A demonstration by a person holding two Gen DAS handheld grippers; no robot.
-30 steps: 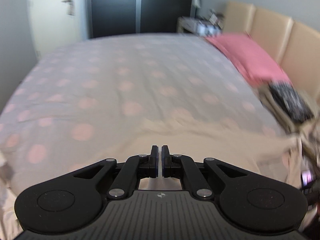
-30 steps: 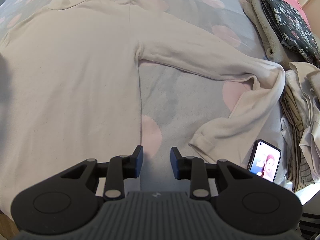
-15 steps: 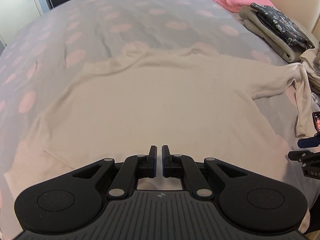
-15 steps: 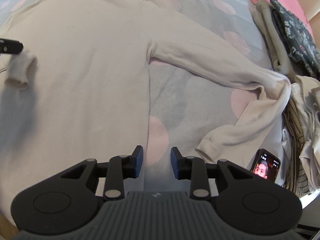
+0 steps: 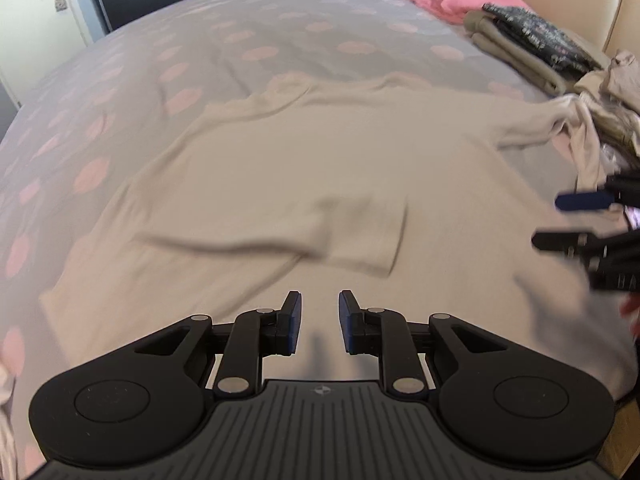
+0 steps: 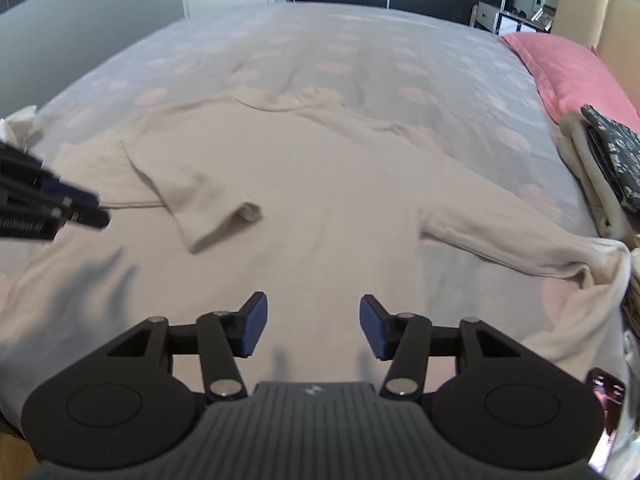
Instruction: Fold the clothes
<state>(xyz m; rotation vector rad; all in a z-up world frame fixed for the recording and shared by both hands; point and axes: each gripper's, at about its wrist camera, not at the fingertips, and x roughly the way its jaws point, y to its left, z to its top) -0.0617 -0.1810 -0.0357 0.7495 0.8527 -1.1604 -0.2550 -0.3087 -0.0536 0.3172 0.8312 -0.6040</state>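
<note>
Now the left gripper (image 5: pixel 319 322) hovers with its jaws slightly apart and nothing between them, just above the near hem of the cream long-sleeved top (image 5: pixel 360 152), while the right gripper (image 6: pixel 308 326) hangs spread wider, also empty. The top lies flat, collar far, on the dotted bed (image 5: pixel 200 40) — likely so each side can be folded inward in turn. Its left sleeve (image 6: pixel 192 200) already lies across the chest, whereas the right sleeve (image 6: pixel 520 236) trails out toward the pile of clothes (image 5: pixel 532 48) — probably the next piece to bring in.
</note>
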